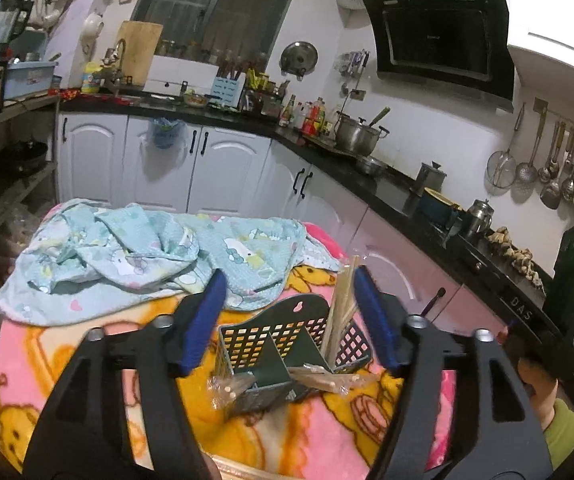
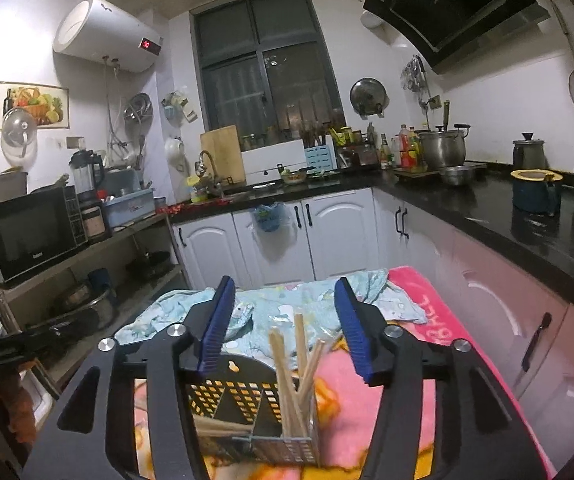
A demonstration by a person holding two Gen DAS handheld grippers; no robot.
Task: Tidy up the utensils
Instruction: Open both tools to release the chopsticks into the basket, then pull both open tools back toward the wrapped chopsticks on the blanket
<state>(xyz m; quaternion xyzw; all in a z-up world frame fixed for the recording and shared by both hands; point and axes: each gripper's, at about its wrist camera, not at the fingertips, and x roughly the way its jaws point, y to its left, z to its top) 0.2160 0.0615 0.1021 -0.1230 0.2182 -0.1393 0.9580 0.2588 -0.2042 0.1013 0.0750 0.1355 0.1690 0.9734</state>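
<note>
A dark green perforated utensil holder (image 1: 263, 340) stands on a pink and yellow blanket (image 1: 87, 360). Several wooden chopsticks (image 1: 341, 304) lean upright in its right compartment. More chopsticks in clear wrappers (image 1: 327, 380) lie across its near rim. My left gripper (image 1: 290, 280) is open above the holder, its blue fingers (image 1: 203, 320) on either side of it and not touching. In the right wrist view the same holder (image 2: 243, 396) sits below my right gripper (image 2: 284, 284), which is open with the upright chopsticks (image 2: 295, 368) rising between its fingers, apart from the pads.
A crumpled light blue cartoon-print cloth (image 1: 147, 256) lies on the blanket behind the holder. White cabinets (image 2: 335, 232) and a black countertop (image 2: 487, 208) with pots run along the back and right. A shelf with a microwave (image 2: 31, 232) stands at the left.
</note>
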